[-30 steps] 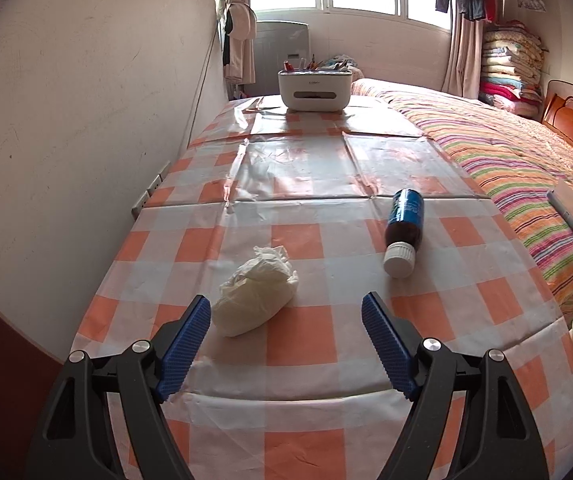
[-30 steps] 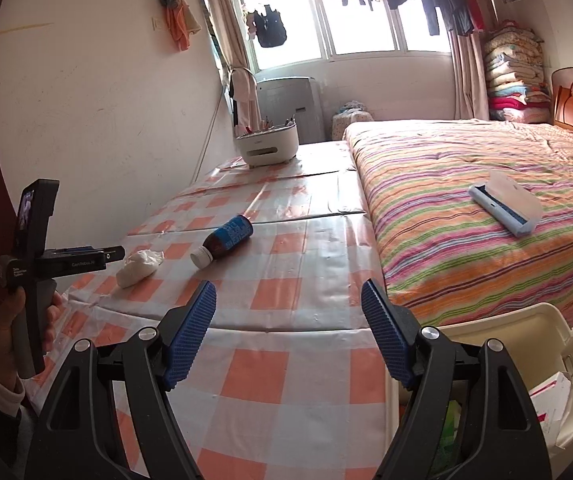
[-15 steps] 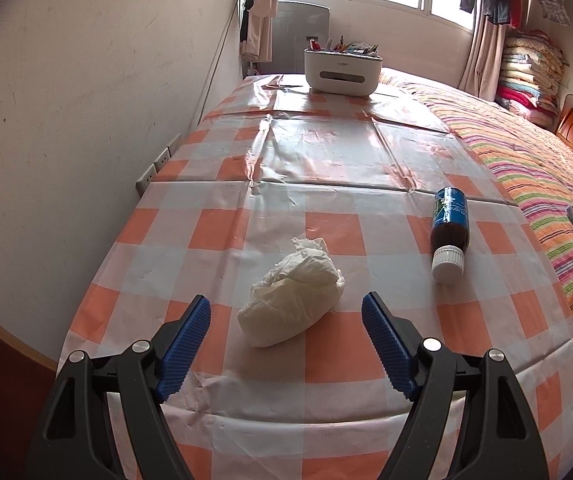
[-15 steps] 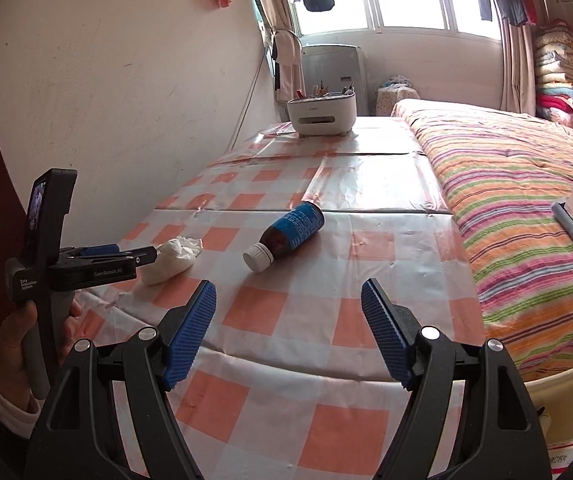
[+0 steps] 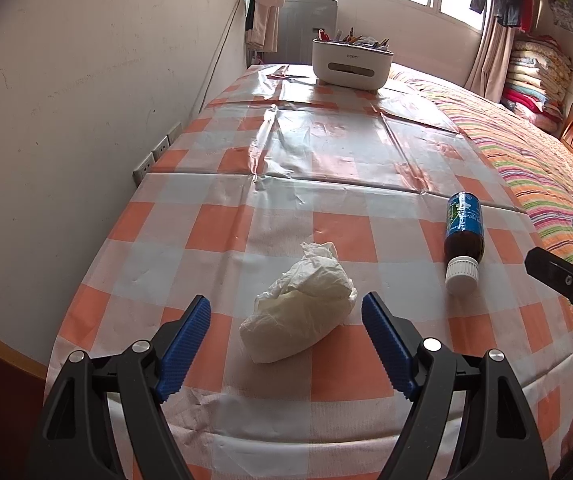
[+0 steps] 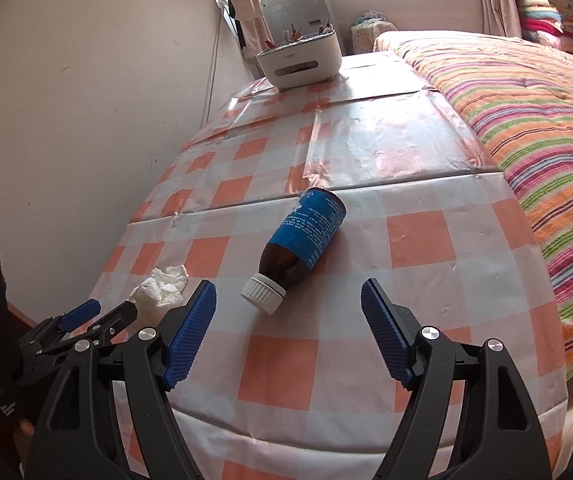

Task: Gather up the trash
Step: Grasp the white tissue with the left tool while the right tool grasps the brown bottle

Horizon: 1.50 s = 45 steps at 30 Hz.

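A crumpled white tissue wad lies on the orange-checked tablecloth, just ahead of and between the blue pads of my open left gripper. A brown bottle with a blue label and white cap lies on its side to the right of it. In the right wrist view the bottle lies just ahead of my open right gripper, cap towards me. The tissue and the left gripper show at the left there. Both grippers are empty.
A white caddy with pens stands at the table's far end. A bed with a striped quilt borders the table's right side. A wall with sockets runs along the left.
Both grippers have moved forward and down towards the table. The tissue now sits closer between the left pads, and the bottle closer to the right pads. Nothing was grasped.
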Motion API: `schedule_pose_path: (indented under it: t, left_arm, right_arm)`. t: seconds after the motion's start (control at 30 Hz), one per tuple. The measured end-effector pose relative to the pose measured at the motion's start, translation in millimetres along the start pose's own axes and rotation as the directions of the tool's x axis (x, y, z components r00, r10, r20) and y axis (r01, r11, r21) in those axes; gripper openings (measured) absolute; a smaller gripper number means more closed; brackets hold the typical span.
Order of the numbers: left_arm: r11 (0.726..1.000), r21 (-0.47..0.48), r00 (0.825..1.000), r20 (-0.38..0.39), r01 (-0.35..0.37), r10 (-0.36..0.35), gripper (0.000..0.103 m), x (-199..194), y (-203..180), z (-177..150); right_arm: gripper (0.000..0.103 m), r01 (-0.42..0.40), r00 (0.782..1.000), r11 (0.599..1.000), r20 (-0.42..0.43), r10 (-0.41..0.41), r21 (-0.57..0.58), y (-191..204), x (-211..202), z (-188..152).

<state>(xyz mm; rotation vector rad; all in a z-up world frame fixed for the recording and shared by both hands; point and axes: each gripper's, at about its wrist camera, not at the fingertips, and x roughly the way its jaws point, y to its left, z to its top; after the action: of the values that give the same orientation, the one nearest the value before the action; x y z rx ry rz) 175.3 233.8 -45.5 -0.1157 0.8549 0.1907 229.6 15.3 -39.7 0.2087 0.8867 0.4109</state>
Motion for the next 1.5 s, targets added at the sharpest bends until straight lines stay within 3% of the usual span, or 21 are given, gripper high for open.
schedule_pose_path:
  t: [0.5,0.83,0.97,1.13,1.3,1.5]
  left_arm:
    - [1.0,-0.005,0.998,-0.059,0.015,-0.015,0.076,20.2,-1.7,7.8]
    - [0.999,-0.037,0.994,-0.108,0.027,-0.031,0.076,40.6,-0.3,12.1]
    - [1.0,-0.003,0.992,-0.122,0.03,-0.03,0.075,45.3,-10.4,9.5]
    - [0.998,0.019,0.989,-0.143,0.053,-0.05,0.047,49.8,-17.9,5.2]
    - [0.998,0.031,0.991,-0.123,0.049,-0.045,0.034,44.5,-22.4,3.5]
    - [0.995,0.071,0.993,-0.106,0.066,-0.059,0.031,33.1,-39.3,-4.3]
  right_arm:
    - [0.066,0.094,0.989,0.99,-0.124,-0.081,0.101,-3.3,74.6,28.2]
    - [0.056,0.11,0.984,0.99,-0.153,-0.095,0.087,0.3,97.9,37.4]
    - [0.051,0.115,0.984,0.993,-0.139,-0.112,0.016,7.5,98.5,37.2]
    - [0.048,0.113,0.988,0.991,-0.099,-0.12,-0.069,12.0,91.8,30.2]
    - [0.046,0.109,0.99,0.986,-0.077,-0.12,-0.13,8.7,78.9,19.0]
    - [0.046,0.073,0.994,0.988,-0.076,-0.084,-0.139,-9.9,53.6,-0.6]
